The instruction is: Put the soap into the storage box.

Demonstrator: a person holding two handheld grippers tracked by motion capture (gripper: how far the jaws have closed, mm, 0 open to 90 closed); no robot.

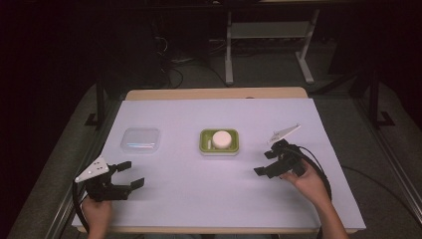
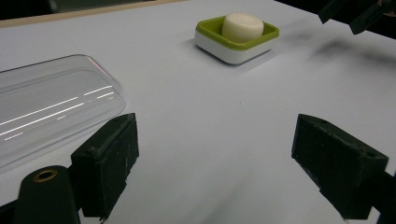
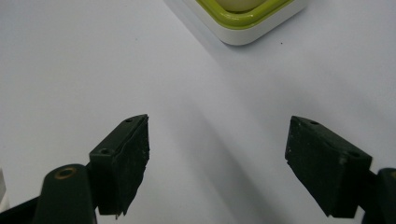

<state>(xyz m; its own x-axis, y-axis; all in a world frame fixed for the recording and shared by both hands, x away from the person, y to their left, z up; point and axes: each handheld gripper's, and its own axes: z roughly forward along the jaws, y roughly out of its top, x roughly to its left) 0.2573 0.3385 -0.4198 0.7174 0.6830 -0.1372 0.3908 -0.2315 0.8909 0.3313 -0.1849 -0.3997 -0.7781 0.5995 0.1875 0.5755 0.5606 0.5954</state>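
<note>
Both tools released, empty: left tool point(image 1: 127, 175) near the clear lid point(image 1: 141, 140), right tool point(image 1: 266, 162) beside the green dish point(image 1: 219, 148) holding soap point(image 1: 222, 138). Likely lidding next, so pinch the lid by its edge, keep it level, and steady the dish on the worktop point(image 1: 199, 189).

A laboratory or recording workspace, dimly lit beyond the bench; a wooden table point(image 1: 214, 93) covered by a plain white sheet point(image 1: 199, 174) serves as a staged work surface; grey carpeted floor point(image 1: 259, 64) surrounds it; loose cables point(image 1: 171, 64) trail across the floor behind; the white metal legs of another bench point(image 1: 229, 55) and dark frame stands point(image 1: 99, 99) occupy the unlit background.
</note>
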